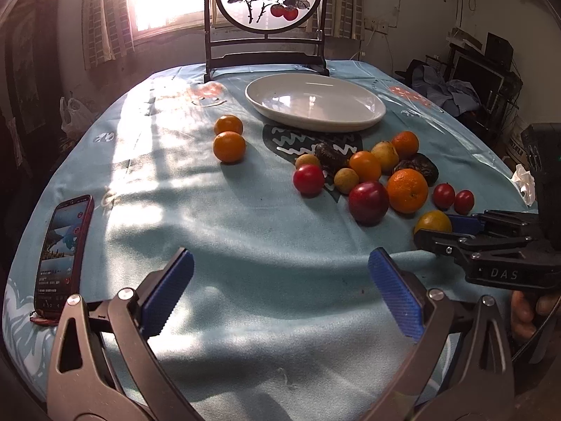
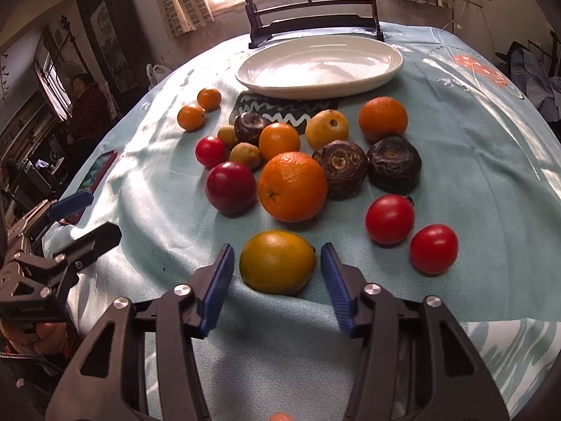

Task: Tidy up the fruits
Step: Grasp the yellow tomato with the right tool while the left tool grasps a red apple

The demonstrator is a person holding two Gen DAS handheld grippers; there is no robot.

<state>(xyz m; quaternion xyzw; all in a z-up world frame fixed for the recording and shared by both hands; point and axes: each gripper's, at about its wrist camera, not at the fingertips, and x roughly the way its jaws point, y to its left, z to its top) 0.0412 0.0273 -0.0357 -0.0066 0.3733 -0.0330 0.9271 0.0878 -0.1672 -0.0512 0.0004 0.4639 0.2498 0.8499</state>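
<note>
Held the right gripper (image 2: 277, 280) wide apart around a yellow fruit (image 2: 277, 261), not touching it. Kept the left gripper (image 1: 280, 293) spread over bare cloth (image 1: 245, 231). Left the plate (image 2: 385, 70) far back.

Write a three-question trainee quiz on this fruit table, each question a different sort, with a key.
1. True or false: the white plate already holds fruit.
2. Multiple choice: the right gripper has its open jaws on either side of: A) the big orange, B) the yellowish citrus fruit, C) a red tomato.
3. Fill in: the phone lies to the ___ of the left gripper.

Key: 1 false; 2 B; 3 left.
</note>
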